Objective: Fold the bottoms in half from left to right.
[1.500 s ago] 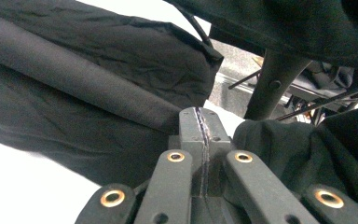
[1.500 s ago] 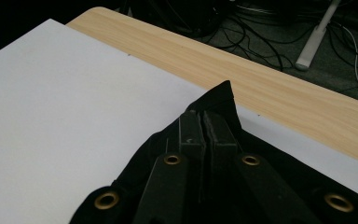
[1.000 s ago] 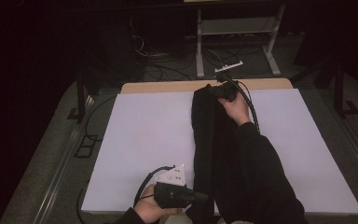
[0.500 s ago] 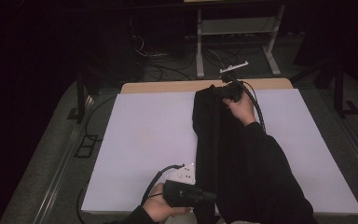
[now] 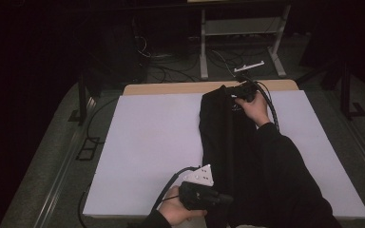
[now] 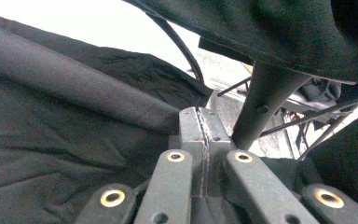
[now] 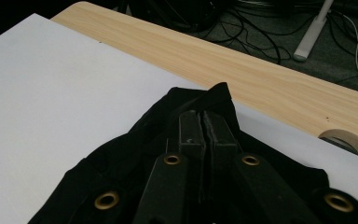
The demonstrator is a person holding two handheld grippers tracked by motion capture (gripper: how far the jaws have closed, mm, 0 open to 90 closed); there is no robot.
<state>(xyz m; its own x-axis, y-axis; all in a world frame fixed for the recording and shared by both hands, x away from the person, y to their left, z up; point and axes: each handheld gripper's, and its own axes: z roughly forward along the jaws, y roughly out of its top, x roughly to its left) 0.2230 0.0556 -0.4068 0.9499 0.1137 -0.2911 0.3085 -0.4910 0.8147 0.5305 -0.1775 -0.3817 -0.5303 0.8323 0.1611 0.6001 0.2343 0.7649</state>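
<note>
Because I want the black garment [image 5: 225,142] taut along the bench [image 5: 152,142], I keep its near end clamped in my left tool [image 5: 225,198], jaws pressed together on the cloth; my right tool [image 5: 233,91] likewise pinches the far end near the wooden edge [image 7: 270,79].

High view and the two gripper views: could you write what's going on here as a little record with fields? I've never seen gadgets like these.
Surface: white sheet over a wooden table
Main item: black garment, folded into a long strip running near to far
Left gripper: at the garment's near end, jaws closed on the fabric
Right gripper: at the garment's far end, jaws pressed together on the cloth
Also there: roll of tape on the wood
Beyond the table: cables and a stand on the floor
</note>
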